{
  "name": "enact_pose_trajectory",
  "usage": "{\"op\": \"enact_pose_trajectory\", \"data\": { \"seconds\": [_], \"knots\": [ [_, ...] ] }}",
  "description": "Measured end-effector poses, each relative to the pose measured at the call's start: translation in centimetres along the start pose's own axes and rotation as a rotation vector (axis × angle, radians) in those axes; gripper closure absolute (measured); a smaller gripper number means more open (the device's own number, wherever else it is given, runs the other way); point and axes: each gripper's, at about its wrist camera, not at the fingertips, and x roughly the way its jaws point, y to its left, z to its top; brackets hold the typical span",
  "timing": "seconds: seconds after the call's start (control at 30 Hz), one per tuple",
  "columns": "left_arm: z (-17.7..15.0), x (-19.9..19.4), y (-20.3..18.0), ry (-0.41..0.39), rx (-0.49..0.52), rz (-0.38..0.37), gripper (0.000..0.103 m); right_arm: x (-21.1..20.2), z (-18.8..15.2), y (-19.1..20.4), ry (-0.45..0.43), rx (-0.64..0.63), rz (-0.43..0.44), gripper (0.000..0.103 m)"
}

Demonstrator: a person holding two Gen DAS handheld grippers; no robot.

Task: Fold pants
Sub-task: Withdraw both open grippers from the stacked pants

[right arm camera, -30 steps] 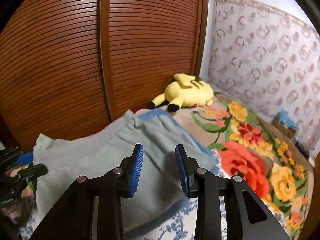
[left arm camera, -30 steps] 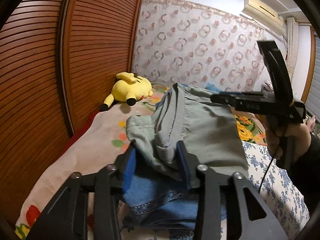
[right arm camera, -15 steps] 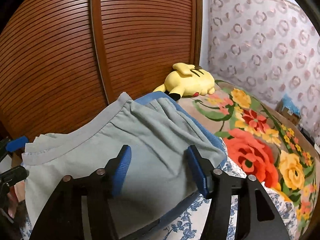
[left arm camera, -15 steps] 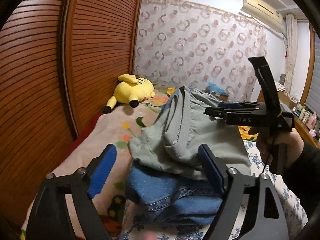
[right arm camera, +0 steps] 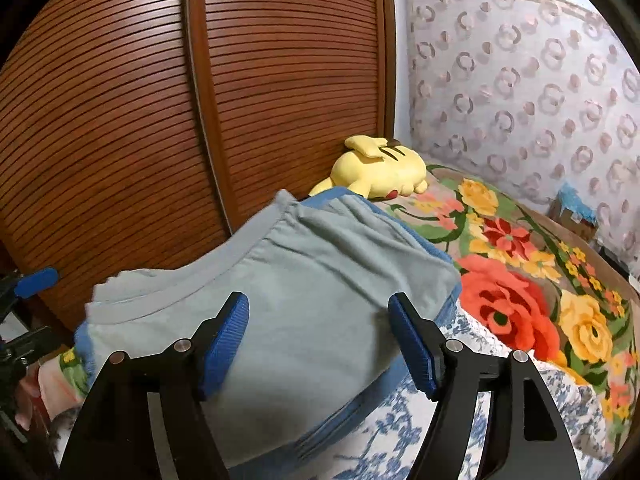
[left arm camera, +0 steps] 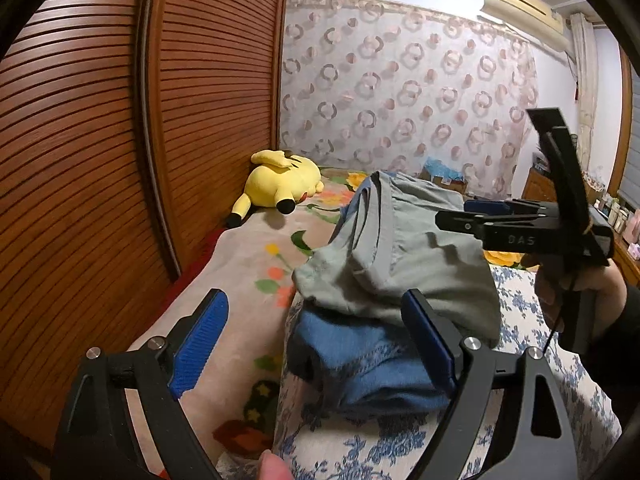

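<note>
Folded grey-green pants (left arm camera: 404, 268) lie on top of a folded blue denim garment (left arm camera: 360, 360) on the bed. My left gripper (left arm camera: 316, 344) is open, its jaws wide apart just in front of the stack's near end, holding nothing. My right gripper (right arm camera: 318, 344) is open above the grey pants (right arm camera: 304, 292), holding nothing. The right gripper also shows in the left wrist view (left arm camera: 480, 216) at the far side of the stack, held by a hand.
A yellow plush toy (left arm camera: 280, 186) lies at the far end of the bed against the slatted wooden wardrobe doors (left arm camera: 80, 160). A floral blanket (right arm camera: 520, 280) and a blue-flowered white sheet (left arm camera: 520, 320) cover the bed. A patterned curtain (left arm camera: 400, 100) hangs behind.
My left gripper let go of the pants and opened wide, backing off a little. My right gripper opened wider. The pants settled onto the denim stack.
</note>
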Motion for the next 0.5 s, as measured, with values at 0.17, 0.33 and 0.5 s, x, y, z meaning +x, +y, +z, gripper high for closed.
{"op": "enact_pose_trajectory", "data": {
  "seconds": [0.17,0.33,0.5],
  "knots": [
    [-0.3,-0.9,0.4,0.010,-0.016,-0.031,0.014,-2.2,-1.0,1.8,-0.023,-0.005,0.004,0.026],
    [-0.4,-2.1,0.6,0.001,-0.021,0.009,0.014,-4.4,-2.4,3.3,-0.040,-0.007,-0.005,0.020],
    [-0.7,-3.4,1.0,-0.013,-0.029,0.011,0.014,-6.4,-3.7,4.6,-0.053,0.014,-0.020,0.020]
  ]
}}
